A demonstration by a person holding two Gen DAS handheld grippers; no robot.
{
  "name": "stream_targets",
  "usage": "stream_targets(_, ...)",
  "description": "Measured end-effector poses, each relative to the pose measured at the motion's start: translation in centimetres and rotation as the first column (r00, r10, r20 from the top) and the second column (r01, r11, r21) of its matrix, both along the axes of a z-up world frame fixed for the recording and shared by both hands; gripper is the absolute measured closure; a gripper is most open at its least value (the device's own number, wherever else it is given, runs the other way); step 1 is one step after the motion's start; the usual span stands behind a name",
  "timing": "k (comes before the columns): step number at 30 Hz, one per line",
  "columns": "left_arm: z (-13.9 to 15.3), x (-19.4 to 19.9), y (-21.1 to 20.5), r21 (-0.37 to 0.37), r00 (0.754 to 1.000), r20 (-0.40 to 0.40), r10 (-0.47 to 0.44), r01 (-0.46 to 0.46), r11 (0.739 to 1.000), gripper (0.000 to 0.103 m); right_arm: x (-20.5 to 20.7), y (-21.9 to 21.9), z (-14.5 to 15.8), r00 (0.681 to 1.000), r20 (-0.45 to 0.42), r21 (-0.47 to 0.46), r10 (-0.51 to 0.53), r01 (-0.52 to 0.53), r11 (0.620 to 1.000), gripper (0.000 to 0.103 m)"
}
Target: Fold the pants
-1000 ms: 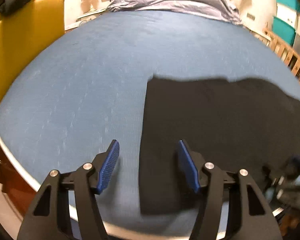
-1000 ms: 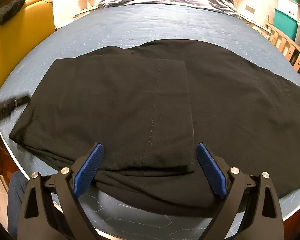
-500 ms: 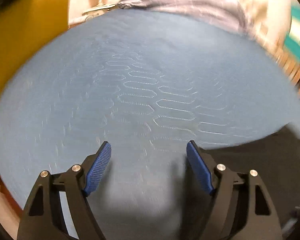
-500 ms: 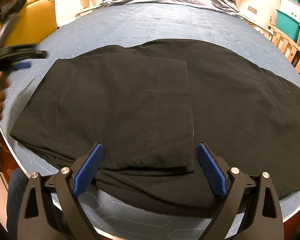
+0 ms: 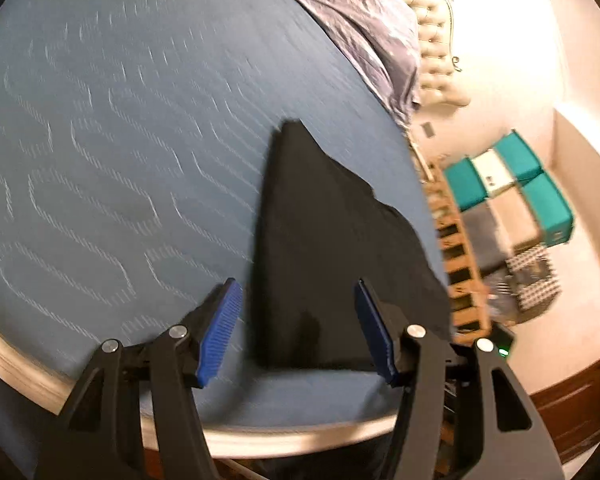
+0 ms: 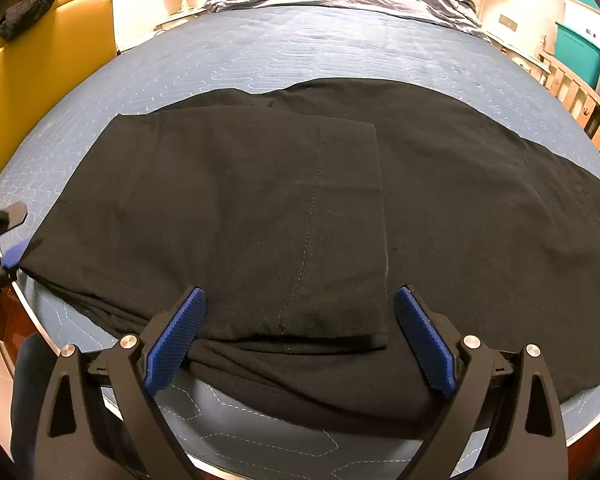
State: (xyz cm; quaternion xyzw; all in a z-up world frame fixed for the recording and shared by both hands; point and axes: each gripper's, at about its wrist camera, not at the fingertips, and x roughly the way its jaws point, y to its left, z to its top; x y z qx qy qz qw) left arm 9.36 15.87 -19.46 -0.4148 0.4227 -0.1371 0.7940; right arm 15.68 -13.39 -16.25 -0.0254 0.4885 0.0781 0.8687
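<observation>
Black pants (image 6: 284,216) spread flat on blue quilted bed cover (image 6: 300,52), one end already folded over, so ready for next fold. Right gripper (image 6: 296,332) low at near edge, fingers wide apart, empty. Left gripper (image 5: 296,328) likewise spread, holding nothing, by left folded edge.

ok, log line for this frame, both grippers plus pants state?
left gripper: open, at pants left end | right gripper: open, over near edge | pants: partly folded, flat on blue quilt | nothing gripped
</observation>
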Motion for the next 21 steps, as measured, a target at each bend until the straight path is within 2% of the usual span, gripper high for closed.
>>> stream_targets(4, -1.4, -1.2, 0.1, -0.114, 0.999, -0.011, 0.040, -0.041, 0.993, 0.053, 0.1, 0.2, -0.1, 1.000, -0.001, -0.004, -0.001, 0.001, 1.000, 0.011)
stream_targets(5, -1.9, -1.4, 0.4, -0.143, 0.998, -0.023, 0.056, -0.059, 0.988, 0.062, 0.1, 0.1, -0.1, 1.000, -0.001, -0.002, -0.002, 0.002, 1.000, 0.011)
stream_targets(6, -2.3, -1.8, 0.9, -0.155, 0.997, -0.036, 0.062, -0.067, 0.986, 0.081, 0.1, 0.1, -0.1, 1.000, -0.001, 0.000, -0.002, 0.002, 1.000, 0.011)
stream_targets(9, -2.0, -2.3, 1.4, -0.140, 0.996, -0.038, 0.078, -0.082, 0.987, 0.092, 0.2, 0.0, 0.1, 1.000, 0.004, 0.009, 0.013, -0.013, 1.000, 0.010)
stream_targets(11, -0.6, -2.4, 0.9, -0.067, 0.997, -0.014, 0.073, -0.074, 0.995, 0.093, 0.5, -0.4, 0.8, 1.000, -0.017, 0.008, 0.005, -0.005, 1.000, 0.011)
stream_targets(13, 1.9, -2.2, -0.1, 0.054, 0.998, 0.027, 0.059, -0.061, 0.997, 0.094, 0.4, -0.8, 2.7, 0.999, 0.014, -0.012, -0.038, 0.038, 0.999, 0.010)
stream_targets(14, 3.1, -2.2, -0.6, 0.094, 0.997, 0.049, 0.054, -0.058, 0.994, 0.094, 0.3, -1.1, 4.6, 0.998, 0.051, 0.021, -0.040, 0.039, 0.999, 0.010)
stream_targets(15, 4.6, -2.1, -1.4, 0.152, 0.996, 0.080, 0.043, -0.055, 0.987, 0.095, 0.4, -1.2, 5.5, 0.998, 0.056, 0.058, -0.035, 0.031, 0.998, 0.010)
stream_targets(16, 5.9, -2.0, -2.3, 0.206, 0.994, 0.104, 0.028, -0.049, 0.977, 0.095, 0.6, -1.3, 6.8, 0.999, 0.043, 0.134, -0.027, 0.021, 0.991, 0.010)
stream_targets(18, 7.9, -2.0, -3.9, 0.300, 0.990, 0.142, 0.002, -0.045, 0.953, 0.095, 1.4, -1.0, 8.3, 1.000, 0.005, 0.260, 0.019, -0.020, 0.965, 0.010)
stream_targets(19, 9.2, -2.0, -5.3, 0.371, 0.986, 0.164, -0.018, -0.045, 0.928, 0.095, 2.0, -0.6, 9.0, 0.998, -0.010, 0.311, 0.054, -0.049, 0.949, 0.010)
stream_targets(21, 10.7, -2.3, -7.8, 0.488, 0.979, 0.196, -0.058, -0.046, 0.871, 0.095, 3.2, 0.5, 9.7, 0.994, -0.031, 0.340, 0.101, -0.085, 0.937, 0.010)
